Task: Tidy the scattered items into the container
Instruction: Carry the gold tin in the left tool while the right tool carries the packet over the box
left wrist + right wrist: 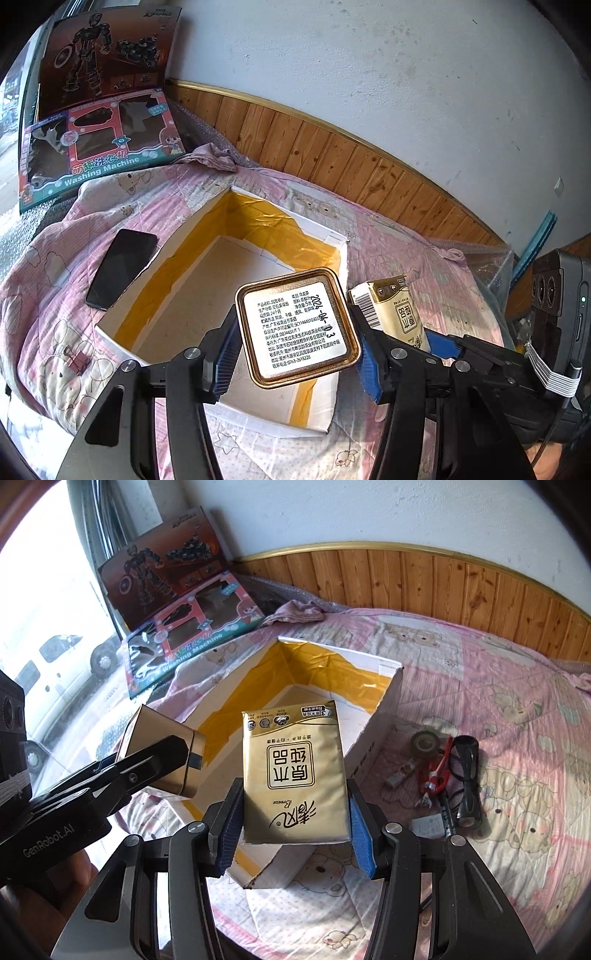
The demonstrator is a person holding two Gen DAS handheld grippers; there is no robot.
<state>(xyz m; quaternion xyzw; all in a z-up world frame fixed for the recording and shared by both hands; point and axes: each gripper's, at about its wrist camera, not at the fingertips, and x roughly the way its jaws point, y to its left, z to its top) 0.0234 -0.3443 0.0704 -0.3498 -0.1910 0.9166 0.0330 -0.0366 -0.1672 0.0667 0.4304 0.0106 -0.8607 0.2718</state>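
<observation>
A white cardboard box with yellow tape inside lies open on the pink quilt; in the right wrist view the box sits ahead. My left gripper is shut on a square gold tin, label side up, held over the box's near right part. The tin shows at left in the right wrist view. My right gripper is shut on a gold tissue pack above the box's near edge. The pack appears just right of the tin.
A black phone lies left of the box, a red binder clip nearer. Right of the box lie a tape roll, red scissors, black glasses, a marker and small items. Two toy boxes lean at the back left.
</observation>
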